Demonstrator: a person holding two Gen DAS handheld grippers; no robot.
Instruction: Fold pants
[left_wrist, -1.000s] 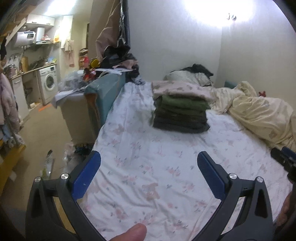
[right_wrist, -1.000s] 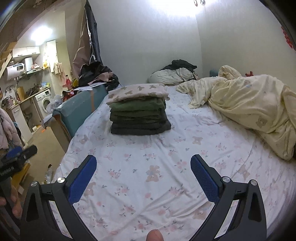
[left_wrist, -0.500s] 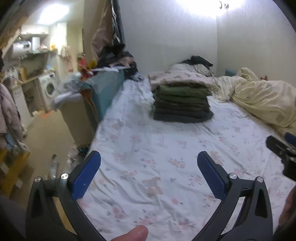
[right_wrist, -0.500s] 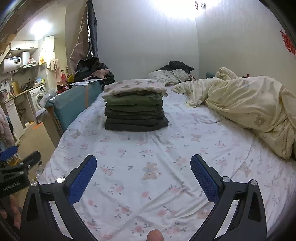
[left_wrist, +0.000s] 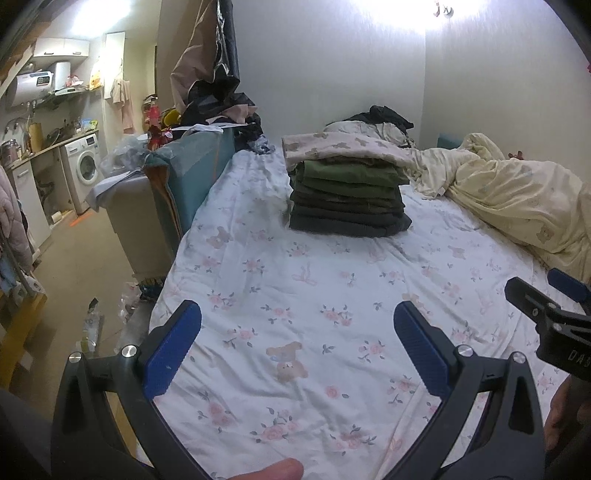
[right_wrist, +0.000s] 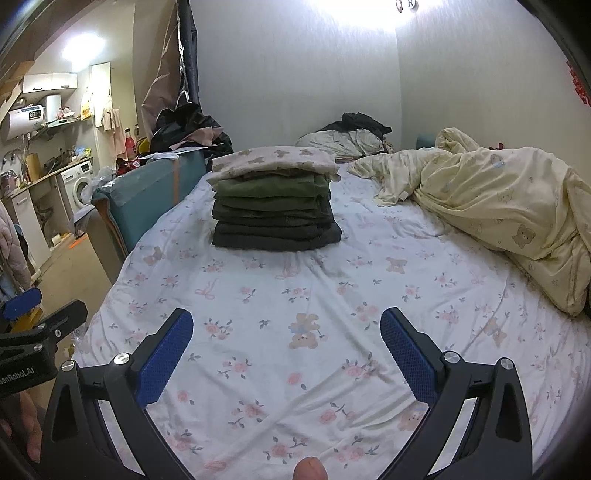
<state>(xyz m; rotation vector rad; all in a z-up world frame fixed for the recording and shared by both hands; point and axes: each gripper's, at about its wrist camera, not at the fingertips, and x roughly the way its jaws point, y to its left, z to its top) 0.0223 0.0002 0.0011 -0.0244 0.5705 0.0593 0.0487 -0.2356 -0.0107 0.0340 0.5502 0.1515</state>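
Note:
A stack of folded pants (left_wrist: 349, 199), dark green and grey with a pale bear-print pair on top, sits on the floral bed sheet (left_wrist: 295, 295) toward the far side; it also shows in the right wrist view (right_wrist: 275, 206). My left gripper (left_wrist: 295, 347) is open and empty, held above the near part of the bed. My right gripper (right_wrist: 286, 354) is open and empty too, beside it on the right. Each gripper's edge shows in the other's view.
A crumpled cream duvet (right_wrist: 498, 206) lies along the bed's right side. Pillows and dark clothes (right_wrist: 351, 136) lie at the head. A teal cushioned chair (left_wrist: 188, 177) piled with clothes stands left of the bed. A washing machine (left_wrist: 83, 166) stands far left.
Both grippers have dropped lower and moved a little toward the stack, so it looks larger and more level. Both stay open and empty.

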